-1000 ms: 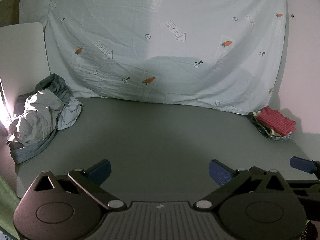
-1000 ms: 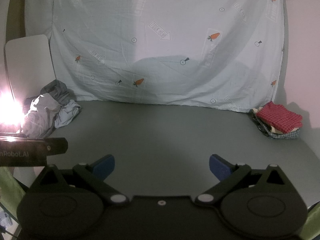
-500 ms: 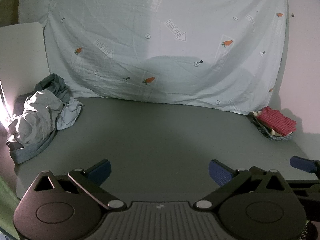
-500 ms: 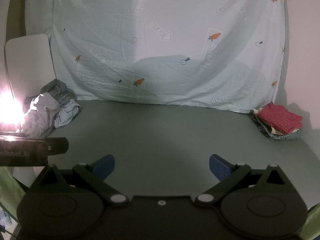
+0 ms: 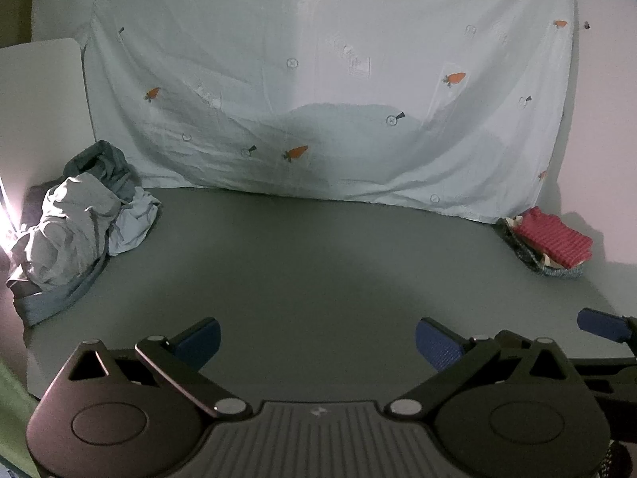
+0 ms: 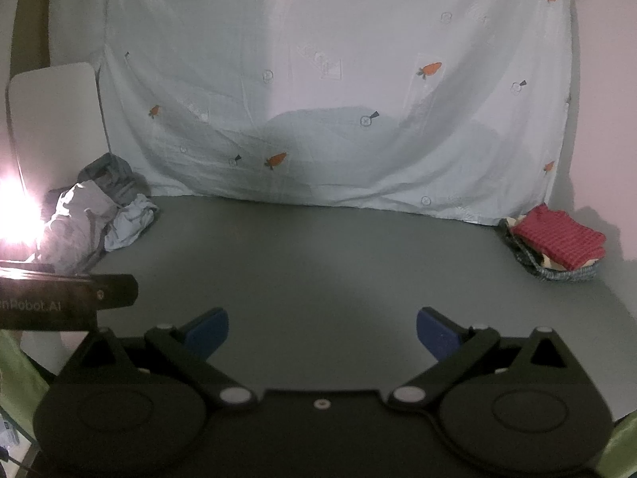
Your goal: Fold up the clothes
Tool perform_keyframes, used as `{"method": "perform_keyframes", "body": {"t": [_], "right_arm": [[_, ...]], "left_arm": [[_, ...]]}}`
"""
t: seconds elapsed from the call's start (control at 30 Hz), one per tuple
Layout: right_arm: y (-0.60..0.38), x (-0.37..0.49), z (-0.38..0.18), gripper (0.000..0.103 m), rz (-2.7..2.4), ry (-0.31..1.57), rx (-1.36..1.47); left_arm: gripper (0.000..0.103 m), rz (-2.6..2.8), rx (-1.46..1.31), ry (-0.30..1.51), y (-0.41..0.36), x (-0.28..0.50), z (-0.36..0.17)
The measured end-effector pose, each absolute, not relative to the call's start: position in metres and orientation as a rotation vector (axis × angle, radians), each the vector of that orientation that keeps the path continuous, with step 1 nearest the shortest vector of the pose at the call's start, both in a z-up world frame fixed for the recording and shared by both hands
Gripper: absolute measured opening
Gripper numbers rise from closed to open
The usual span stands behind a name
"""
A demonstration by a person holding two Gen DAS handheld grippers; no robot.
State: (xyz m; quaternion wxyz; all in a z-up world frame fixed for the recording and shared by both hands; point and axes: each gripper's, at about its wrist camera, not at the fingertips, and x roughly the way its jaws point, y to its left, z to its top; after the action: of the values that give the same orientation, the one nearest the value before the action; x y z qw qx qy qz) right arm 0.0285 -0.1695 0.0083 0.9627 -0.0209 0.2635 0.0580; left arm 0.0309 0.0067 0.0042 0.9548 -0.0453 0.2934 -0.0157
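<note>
A heap of crumpled grey and pale blue clothes (image 5: 75,231) (image 6: 93,219) lies at the far left of the grey table (image 5: 310,263) (image 6: 318,255). At the far right sits a small stack of folded clothes (image 5: 549,243) (image 6: 557,243) with a red piece on top. My left gripper (image 5: 318,342) hovers open over the table's near edge, nothing between its blue pads. My right gripper (image 6: 322,330) is likewise open and empty, level with the left one. A blue fingertip of the right gripper (image 5: 601,324) shows at the right of the left wrist view.
A pale sheet with carrot prints (image 5: 318,91) (image 6: 318,91) hangs behind the table. A white board (image 5: 40,119) (image 6: 55,119) leans at the back left. A bright light (image 6: 14,215) glares at the left edge. The left gripper's body (image 6: 67,298) juts in from the left.
Both views have dipped slightly, so the sheet sits a little lower in frame. The clothes and both open grippers stay as they were.
</note>
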Motion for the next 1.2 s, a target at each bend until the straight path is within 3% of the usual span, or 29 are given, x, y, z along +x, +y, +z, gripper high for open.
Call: {"method": "perform_keyframes", "body": {"t": [0.4,0.77,1.13,1.2], "right_arm": [[-0.192,0.077,-0.006,0.103,0.165,0.539,0.029],[-0.204,0.195,-0.025,0.101,0.277,0.633,0.050],[-0.159,0.285,-0.066,0.064,0.444,0.737,-0.021],[-0.141,0.295,-0.067,0.051,0.479,0.733,-0.057]], "left_arm": [[0.103,-0.091,-0.215,0.668,0.003,0.090,-0.014],[0.103,-0.084,-0.364,0.819,0.010,0.198,-0.024],[0.101,0.136,-0.350,0.869,0.066,0.238,-0.037],[0.101,0.189,-0.333,0.871,0.086,0.248,-0.040]]}}
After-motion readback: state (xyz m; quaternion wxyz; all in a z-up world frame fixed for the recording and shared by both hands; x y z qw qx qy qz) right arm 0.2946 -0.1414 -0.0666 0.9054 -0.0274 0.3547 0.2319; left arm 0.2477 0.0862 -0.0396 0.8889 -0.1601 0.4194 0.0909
